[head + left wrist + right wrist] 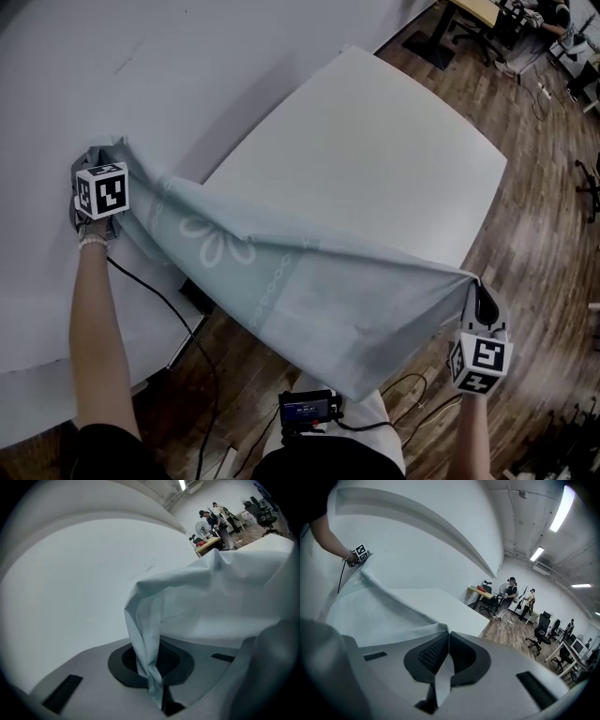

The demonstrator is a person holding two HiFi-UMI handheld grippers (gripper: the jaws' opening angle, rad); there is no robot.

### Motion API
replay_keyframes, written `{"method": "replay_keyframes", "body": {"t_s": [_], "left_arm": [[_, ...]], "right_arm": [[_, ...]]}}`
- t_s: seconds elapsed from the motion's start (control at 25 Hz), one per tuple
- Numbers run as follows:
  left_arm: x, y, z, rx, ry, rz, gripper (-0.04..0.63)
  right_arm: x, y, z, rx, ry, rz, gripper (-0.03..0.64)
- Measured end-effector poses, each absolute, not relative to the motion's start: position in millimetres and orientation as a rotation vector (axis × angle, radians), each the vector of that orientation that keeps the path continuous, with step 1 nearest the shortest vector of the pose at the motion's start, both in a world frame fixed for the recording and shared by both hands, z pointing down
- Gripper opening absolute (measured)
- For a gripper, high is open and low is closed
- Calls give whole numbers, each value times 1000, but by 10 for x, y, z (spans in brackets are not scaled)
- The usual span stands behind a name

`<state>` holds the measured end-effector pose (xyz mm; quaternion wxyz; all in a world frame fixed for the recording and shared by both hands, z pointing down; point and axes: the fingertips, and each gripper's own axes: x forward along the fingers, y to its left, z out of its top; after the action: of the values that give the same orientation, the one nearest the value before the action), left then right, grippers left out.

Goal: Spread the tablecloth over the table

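**Tablecloth up off the bench, pinched at both ends**

Far left: left gripper (pixel 105 157) clamped fully shut on a bunched corner of the pale teal tablecloth (pixel 281 281), out over a big white surface (pixel 56 75) next to the bench. Same deal in the left gripper view, with a twisted rope of fabric squeezed right between the closed jaws. Black cable (pixel 155 298) trailing from that wrist down toward the wood floor (pixel 534 234).

Middle: cloth strung between the two grippers in one long sagging fold, running along the near edge of the white bench (pixel 375 159) rather than lying spread on it. Can't tell whether touching that edge. Flower-and-chain print (pixel 211 239) showing near the left end.

Right: right gripper (pixel 480 295) also closed tight on the opposite corner, only a thin flap of cloth poking out between the pads, just off the bench's near right corner and above the floor. Way off in the right gripper view, a few people (pixel 509 595) and office chairs (pixel 541 630).
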<state>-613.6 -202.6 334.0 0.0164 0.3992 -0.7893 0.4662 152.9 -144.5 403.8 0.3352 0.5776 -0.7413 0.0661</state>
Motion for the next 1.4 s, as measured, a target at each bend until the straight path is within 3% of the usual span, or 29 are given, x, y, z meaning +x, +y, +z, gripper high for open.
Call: {"method": "replay_keyframes", "body": {"t_s": [0.4, 1.08, 1.4], "left_arm": [[-5719, -2832, 3438, 1435, -2376, 1652, 12], [-4756, -3959, 3350, 1745, -2306, 1597, 12], [-4496, -4159, 4037, 1801, -2026, 1836, 14]], "right_arm": [[1886, -1530, 4300, 1600, -1819, 208, 34], [2692, -1908, 4585, 1776, -1604, 242, 34], [2728, -1945, 5009, 1698, -1595, 383, 34]]}}
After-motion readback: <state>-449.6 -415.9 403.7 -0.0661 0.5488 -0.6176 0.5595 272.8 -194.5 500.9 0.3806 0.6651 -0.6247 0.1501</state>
